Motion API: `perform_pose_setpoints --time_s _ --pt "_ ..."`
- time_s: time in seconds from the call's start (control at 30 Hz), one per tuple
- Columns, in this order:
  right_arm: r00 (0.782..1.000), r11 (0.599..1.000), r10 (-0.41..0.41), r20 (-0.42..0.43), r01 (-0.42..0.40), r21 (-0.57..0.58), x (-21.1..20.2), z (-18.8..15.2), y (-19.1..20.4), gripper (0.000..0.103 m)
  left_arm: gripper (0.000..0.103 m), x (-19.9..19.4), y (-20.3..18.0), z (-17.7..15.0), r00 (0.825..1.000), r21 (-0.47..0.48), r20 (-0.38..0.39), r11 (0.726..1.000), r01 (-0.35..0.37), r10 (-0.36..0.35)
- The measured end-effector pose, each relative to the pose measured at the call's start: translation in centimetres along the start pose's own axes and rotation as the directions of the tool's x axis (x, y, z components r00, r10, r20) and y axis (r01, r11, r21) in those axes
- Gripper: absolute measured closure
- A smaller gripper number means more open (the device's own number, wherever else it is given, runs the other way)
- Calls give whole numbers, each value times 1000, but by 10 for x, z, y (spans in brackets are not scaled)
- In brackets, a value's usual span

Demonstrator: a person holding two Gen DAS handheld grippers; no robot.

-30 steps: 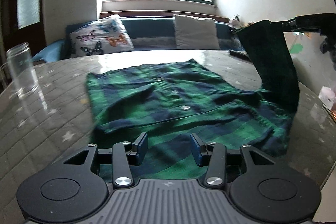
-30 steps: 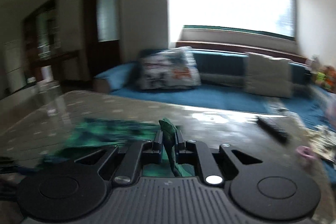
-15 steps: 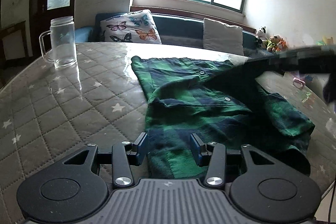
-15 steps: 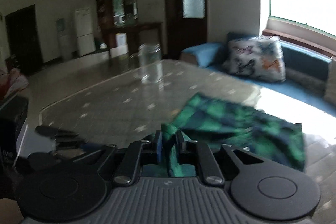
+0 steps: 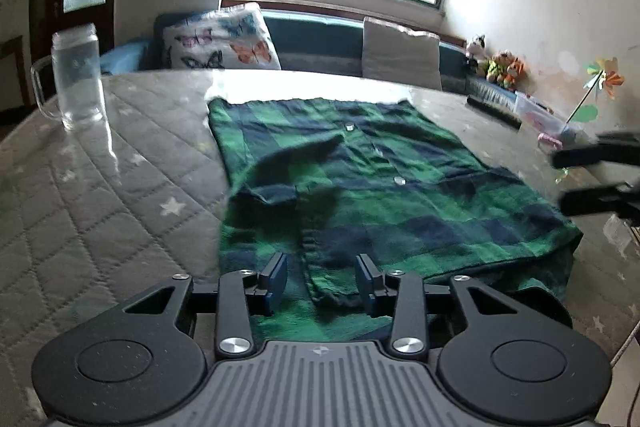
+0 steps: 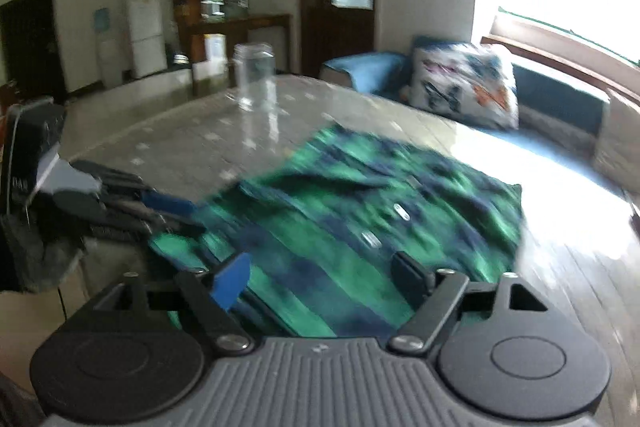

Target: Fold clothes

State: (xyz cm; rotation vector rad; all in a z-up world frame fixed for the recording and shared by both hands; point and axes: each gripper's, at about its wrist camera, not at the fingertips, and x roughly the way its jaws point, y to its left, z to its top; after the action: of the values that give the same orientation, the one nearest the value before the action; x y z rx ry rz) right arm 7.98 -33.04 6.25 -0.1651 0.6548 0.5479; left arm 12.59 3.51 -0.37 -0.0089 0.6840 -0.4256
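Two hand-held grippers hovered over a green-and-navy plaid button shirt point(image 5: 360, 195) lying flat on the quilted grey star-print tabletop point(image 5: 100, 195). Left hand-held gripper point(image 5: 321, 277) stood partly open, narrowing around a fold without pinching it. Right hand-held gripper point(image 6: 320, 277) had just sprung wide, released.

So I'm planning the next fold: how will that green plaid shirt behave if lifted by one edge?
The shirt will probably drape limply: it lies flat with soft creases. It looks thin and light. It may slide on the glossy table.
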Motion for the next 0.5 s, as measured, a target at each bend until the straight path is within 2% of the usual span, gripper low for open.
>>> perform_pose_setpoints --time_s 0.17,0.3,0.37,0.5 --pt "991 987 -123 -53 128 102 -15 -40 -40 10 67 16 -6 1 999 21 -41 1000 -10 11" --pt "979 966 -188 -80 199 165 -22 -66 -63 5 81 23 -8 0 998 26 -62 999 -24 26" --pt "975 958 -201 -90 215 190 -22 -74 -70 3 91 23 -9 0 997 29 -63 999 -34 36" --pt "970 951 -216 -109 234 200 -19 -87 -78 0 93 20 -11 4 998 26 -43 998 -49 50"
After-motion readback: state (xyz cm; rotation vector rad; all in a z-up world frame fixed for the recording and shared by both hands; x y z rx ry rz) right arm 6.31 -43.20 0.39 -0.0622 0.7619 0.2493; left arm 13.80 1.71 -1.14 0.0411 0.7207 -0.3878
